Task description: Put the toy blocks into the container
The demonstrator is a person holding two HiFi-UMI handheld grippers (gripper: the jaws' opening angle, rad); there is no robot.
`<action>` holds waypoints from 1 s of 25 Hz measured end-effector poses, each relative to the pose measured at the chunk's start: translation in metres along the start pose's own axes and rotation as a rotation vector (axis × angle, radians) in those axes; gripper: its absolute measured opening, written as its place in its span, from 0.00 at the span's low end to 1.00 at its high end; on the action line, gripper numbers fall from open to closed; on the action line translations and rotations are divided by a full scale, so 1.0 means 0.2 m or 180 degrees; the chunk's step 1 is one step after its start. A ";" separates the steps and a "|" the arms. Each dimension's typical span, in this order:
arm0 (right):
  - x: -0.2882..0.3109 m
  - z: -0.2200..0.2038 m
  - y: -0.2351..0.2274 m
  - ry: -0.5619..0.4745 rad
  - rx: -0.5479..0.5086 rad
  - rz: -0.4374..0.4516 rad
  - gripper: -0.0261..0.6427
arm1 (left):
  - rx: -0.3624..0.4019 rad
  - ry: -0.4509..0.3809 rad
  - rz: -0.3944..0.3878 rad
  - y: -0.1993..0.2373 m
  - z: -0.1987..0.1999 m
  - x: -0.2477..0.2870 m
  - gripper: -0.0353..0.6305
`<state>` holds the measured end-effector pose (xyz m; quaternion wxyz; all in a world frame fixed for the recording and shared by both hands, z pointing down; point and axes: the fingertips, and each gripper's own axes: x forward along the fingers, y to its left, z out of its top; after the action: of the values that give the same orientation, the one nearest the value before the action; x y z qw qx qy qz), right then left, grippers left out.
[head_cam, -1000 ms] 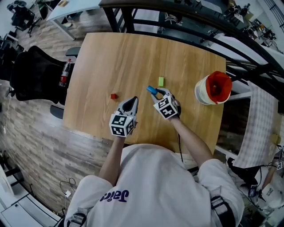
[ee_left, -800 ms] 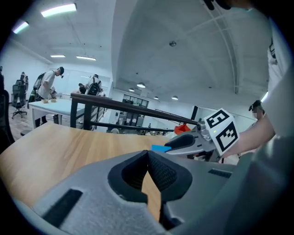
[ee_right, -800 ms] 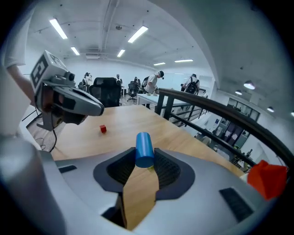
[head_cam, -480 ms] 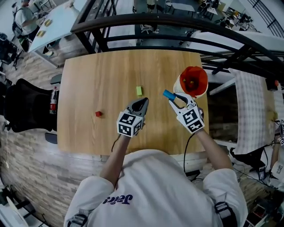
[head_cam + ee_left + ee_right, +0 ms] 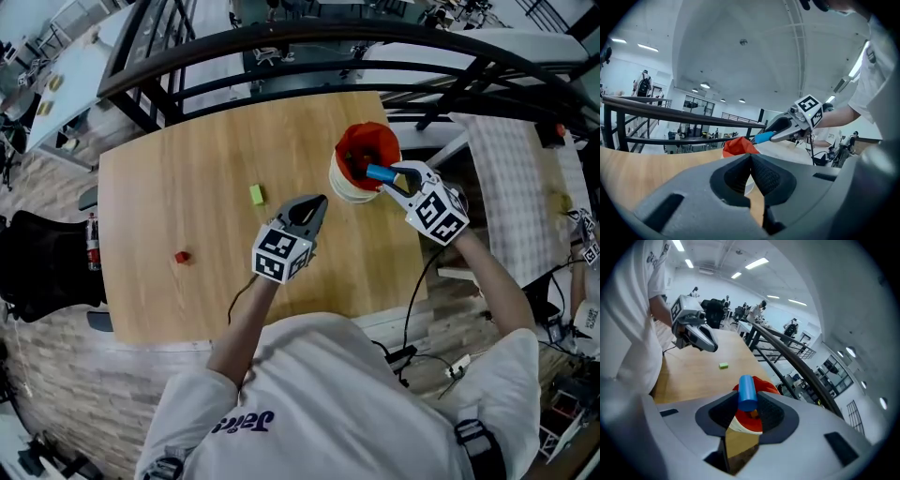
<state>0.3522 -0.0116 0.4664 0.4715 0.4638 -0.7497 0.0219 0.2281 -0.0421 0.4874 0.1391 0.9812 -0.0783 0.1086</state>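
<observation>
The purple lettering [image 5: 242, 421] on the person's white shirt [image 5: 337, 394] cannot be read.

You've got a blue cylinder block [image 5: 379, 172], a red-lined white container [image 5: 341, 187], a lime-green block [image 5: 256, 194], a red block [image 5: 182, 256] and a pale wood-grain table [image 5: 187, 159].

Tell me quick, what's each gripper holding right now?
Left gripper: closed, holding nothing.
Right gripper: closed on the blue block, by the container.
</observation>
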 end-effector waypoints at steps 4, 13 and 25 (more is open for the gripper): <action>0.07 -0.08 -0.04 0.0271 -0.0799 0.0372 0.24 | -0.0014 0.0109 -0.0015 -0.03 -0.04 0.03 0.06; 0.51 -0.31 -0.06 0.0864 -0.1294 0.0894 0.24 | -0.0053 0.0253 0.0197 0.05 -0.14 -0.02 0.06; 0.73 -0.32 -0.06 0.0922 -0.0519 0.0949 0.31 | -0.0246 0.0261 0.0338 0.17 -0.18 -0.08 0.06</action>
<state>0.3861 -0.0876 0.6037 0.6017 0.3002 -0.7338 0.0971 0.1991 -0.0621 0.5266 0.1740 0.9643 -0.1286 0.1529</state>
